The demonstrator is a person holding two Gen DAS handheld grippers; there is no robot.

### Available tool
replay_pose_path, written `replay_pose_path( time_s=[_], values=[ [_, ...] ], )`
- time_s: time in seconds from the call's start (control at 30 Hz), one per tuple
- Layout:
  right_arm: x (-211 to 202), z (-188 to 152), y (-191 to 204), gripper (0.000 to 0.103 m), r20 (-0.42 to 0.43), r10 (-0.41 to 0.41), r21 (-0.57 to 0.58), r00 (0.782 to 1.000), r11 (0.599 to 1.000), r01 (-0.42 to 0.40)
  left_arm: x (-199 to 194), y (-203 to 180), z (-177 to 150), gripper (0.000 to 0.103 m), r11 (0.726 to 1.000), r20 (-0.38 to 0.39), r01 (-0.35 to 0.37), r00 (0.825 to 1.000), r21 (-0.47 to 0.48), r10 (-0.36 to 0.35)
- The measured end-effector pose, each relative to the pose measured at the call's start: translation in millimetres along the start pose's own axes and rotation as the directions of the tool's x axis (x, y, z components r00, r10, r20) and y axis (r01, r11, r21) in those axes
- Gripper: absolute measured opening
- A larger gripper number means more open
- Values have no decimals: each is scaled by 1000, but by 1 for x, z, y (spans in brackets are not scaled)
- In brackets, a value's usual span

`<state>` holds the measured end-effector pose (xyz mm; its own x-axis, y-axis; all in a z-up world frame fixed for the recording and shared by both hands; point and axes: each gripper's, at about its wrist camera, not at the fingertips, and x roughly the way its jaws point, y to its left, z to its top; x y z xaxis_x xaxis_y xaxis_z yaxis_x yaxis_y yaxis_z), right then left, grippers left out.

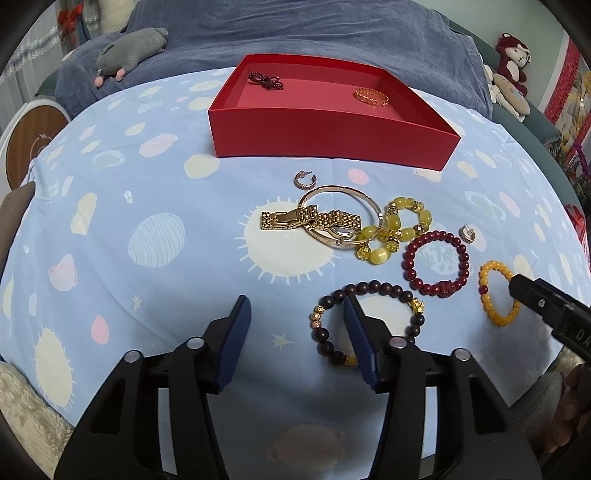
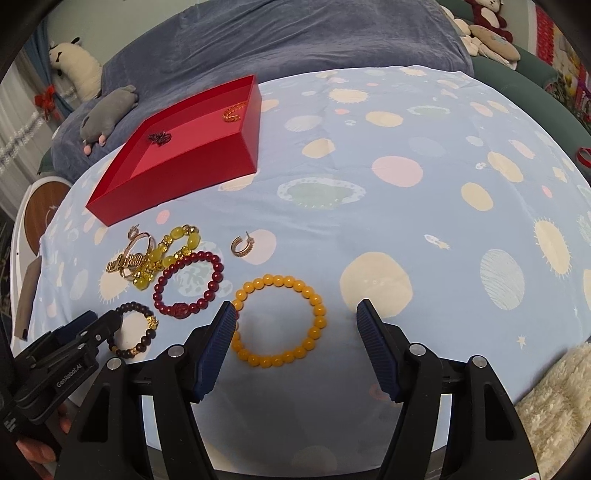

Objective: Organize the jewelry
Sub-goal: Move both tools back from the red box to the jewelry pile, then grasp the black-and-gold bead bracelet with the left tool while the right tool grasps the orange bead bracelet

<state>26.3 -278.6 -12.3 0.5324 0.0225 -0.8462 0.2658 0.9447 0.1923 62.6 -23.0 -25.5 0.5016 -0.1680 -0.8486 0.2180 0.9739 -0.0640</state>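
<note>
Both my grippers hang low over the blue planet-print cloth (image 2: 424,221), jaws apart, nothing pinched. L gripper (image 1: 295,314) straddles the near-left arc of the dark wood bead bracelet (image 1: 369,325): its rt pad sits inside the ring, left pad outside on bare cloth, beads w/ no pad pressing them that I can see. R gripper (image 2: 295,314) spreads wide over the orange bead bracelet (image 2: 280,321); left pad is just at the ring's left edge, rt pad well clear on the far side. Next out, the red bead bracelet (image 1: 437,260) lies flat btwn those two and the pile. Beyond it is the tangle: yellow chunky bracelet (image 1: 395,229), gold watch (image 1: 314,221) and rose-gold bangle (image 1: 343,214), all overlapping. One hoop earring (image 1: 305,180) lies just past the bangle, another earring (image 2: 242,246) off to the rt near the red beads. Further back sits the red box (image 1: 325,140), open, holding a dark red bead strand (image 1: 265,80) at one end and a gold chain bracelet (image 1: 371,96) at the other. Behind: grey plush (image 1: 129,48) on a blue blanket (image 1: 295,29).
</note>
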Motion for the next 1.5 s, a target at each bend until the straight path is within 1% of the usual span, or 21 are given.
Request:
replay_pose_path(
  time_s=[0.03,0.1,0.13,0.17,0.27,0.33,0.37,0.43,0.5,0.57,0.6,0.63,0.67,0.7,0.83,1.1,1.3,1.5],
  values=[
    [0,0,-2,63,1,-3,4,1000,1000,3,0,0,0,43,1000,3,-7,1000,3,7],
    [2,0,-4,57,-5,-11,12,1000,1000,11,0,2,0,38,1000,4,-10,1000,-3,10],
    [3,0,-6,56,-13,-15,18,1000,1000,16,-1,2,0,33,1000,5,-12,1000,-5,12],
    [5,0,-8,53,-19,-19,23,1000,1000,19,-1,3,0,30,1000,6,-11,1000,-8,11],
    [11,-1,-9,48,-36,-28,26,999,999,29,-1,4,-1,25,1000,6,-19,1000,-9,19],
    [12,-1,-7,47,-31,-39,12,999,999,40,-1,5,-1,17,1000,6,-25,1000,-9,25],
    [13,-1,-5,47,-30,-47,0,998,999,47,-2,5,-1,16,1000,5,-26,1000,-11,26],
    [14,-2,-2,46,-24,-60,-22,998,998,59,-2,7,-2,10,1000,4,-25,1000,-16,25],
    [14,-3,1,34,-20,-72,-43,997,997,71,-3,9,-3,10,1000,3,-20,1000,-16,20],
    [15,-4,3,27,-17,-82,-61,997,995,80,-4,10,-3,9,1000,1,-19,1000,-17,19],
    [15,-4,3,22,-16,-85,-66,996,994,84,-5,10,-4,9,1000,1,-19,1000,-18,19],
    [15,-4,4,19,-16,-84,-68,996,994,83,-4,10,-4,9,1000,1,-19,1000,-18,19],
    [15,-4,3,12,-18,-77,-66,997,995,75,-5,10,-4,8,1000,0,-18,1000,-19,18],
    [15,-4,3,9,-21,-64,-63,998,996,63,-5,10,-4,8,1000,-1,-17,1000,-19,17],
    [12,-5,4,7,-23,-41,-61,999,997,39,-8,13,-7,6,999,-3,-8,1000,-36,8],
    [-2,-6,13,7,6,13,-83,1000,996,-13,-24,21,-6,5,998,15,7,1000,-69,-6],
    [-14,-7,14,7,21,46,-68,999,997,-44,-37,23,-1,5,997,37,28,999,-79,-25],
    [-28,-6,17,7,38,83,-62,996,995,-80,-51,22,11,5,995,66,62,996,-80,-56]
  ],
)
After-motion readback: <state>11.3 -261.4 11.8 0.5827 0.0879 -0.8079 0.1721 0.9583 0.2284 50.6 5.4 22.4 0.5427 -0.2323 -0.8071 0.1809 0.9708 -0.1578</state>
